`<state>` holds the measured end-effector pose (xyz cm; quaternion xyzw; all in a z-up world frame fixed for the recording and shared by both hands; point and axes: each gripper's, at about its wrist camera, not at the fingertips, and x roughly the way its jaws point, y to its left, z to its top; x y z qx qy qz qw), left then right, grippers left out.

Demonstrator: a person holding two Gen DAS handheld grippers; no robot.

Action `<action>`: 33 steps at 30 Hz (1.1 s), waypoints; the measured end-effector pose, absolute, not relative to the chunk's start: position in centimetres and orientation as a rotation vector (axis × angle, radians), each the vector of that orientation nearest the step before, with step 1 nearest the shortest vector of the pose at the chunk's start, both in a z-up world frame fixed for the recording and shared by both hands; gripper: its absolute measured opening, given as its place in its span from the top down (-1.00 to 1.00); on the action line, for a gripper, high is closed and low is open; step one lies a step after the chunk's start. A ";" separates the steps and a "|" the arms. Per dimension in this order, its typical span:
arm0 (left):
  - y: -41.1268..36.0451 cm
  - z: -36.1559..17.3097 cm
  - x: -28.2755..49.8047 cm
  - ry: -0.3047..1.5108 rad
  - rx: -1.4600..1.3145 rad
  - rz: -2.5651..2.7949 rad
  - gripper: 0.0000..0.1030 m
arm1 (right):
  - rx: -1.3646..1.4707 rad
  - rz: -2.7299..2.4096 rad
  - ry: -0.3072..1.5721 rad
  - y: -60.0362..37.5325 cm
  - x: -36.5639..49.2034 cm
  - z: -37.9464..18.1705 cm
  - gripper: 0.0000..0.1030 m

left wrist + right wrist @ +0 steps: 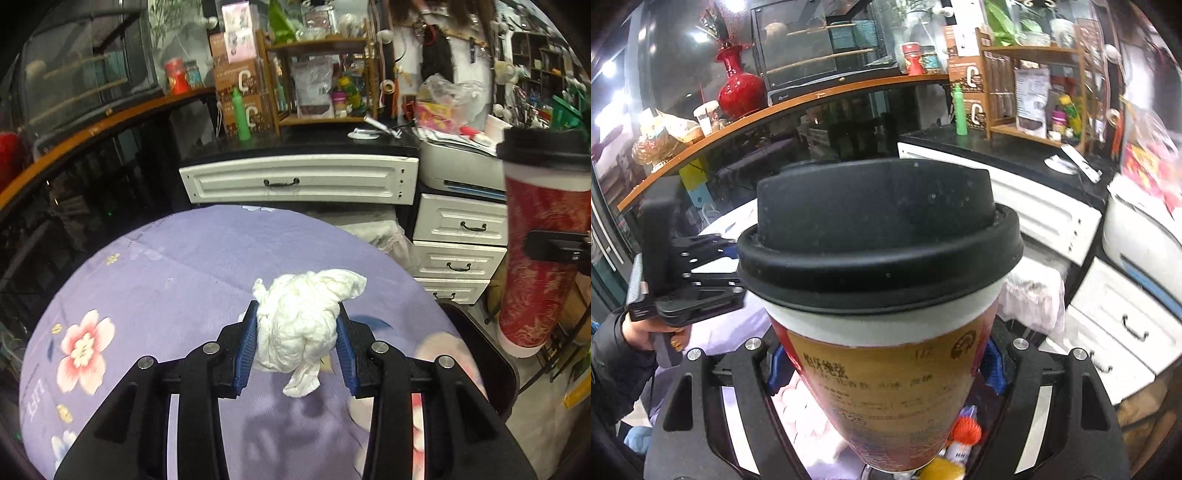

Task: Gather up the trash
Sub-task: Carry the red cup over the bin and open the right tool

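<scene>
A crumpled white tissue (299, 325) hangs just above the round table's purple flowered cloth (166, 277). My left gripper (297, 310) is shut on it, with the blue pads (245, 343) pressing both sides. A tall red and tan paper cup (886, 376) with a black lid (879, 229) fills the right wrist view. My right gripper (886, 369) is shut on its body, and the blue pads (993, 365) show at each side. In the left wrist view the same cup (539, 258) is lifted at the right. The left gripper (713, 266) appears beside the cup, held by a hand (639, 332).
White drawers (299, 181) and a drawer stack (458, 243) stand behind the table, with a printer (458, 166) on top. A pale plastic bag (388, 236) sits between table and drawers. A black chair edge (480, 350) is at the table's right. Small colourful items (964, 432) lie below the cup.
</scene>
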<state>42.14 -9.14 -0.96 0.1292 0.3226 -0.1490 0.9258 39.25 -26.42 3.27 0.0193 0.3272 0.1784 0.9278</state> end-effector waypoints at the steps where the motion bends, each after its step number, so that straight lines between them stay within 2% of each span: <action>1: -9.3 -0.8 41.4 0.656 0.267 -0.309 0.25 | 0.044 0.354 0.670 -26.6 38.2 3.0 -0.51; 17: -14.8 -1.6 29.4 0.649 0.239 -0.440 0.25 | 0.121 0.194 0.683 -31.4 27.3 -2.9 -0.51; 25: -18.3 -3.2 26.6 0.632 0.264 -0.448 0.25 | 0.140 0.120 0.729 -33.2 28.1 -7.5 -0.51; 33: -20.3 -4.8 25.9 0.664 0.260 -0.475 0.25 | 0.156 0.103 0.792 -32.8 32.5 -12.2 -0.51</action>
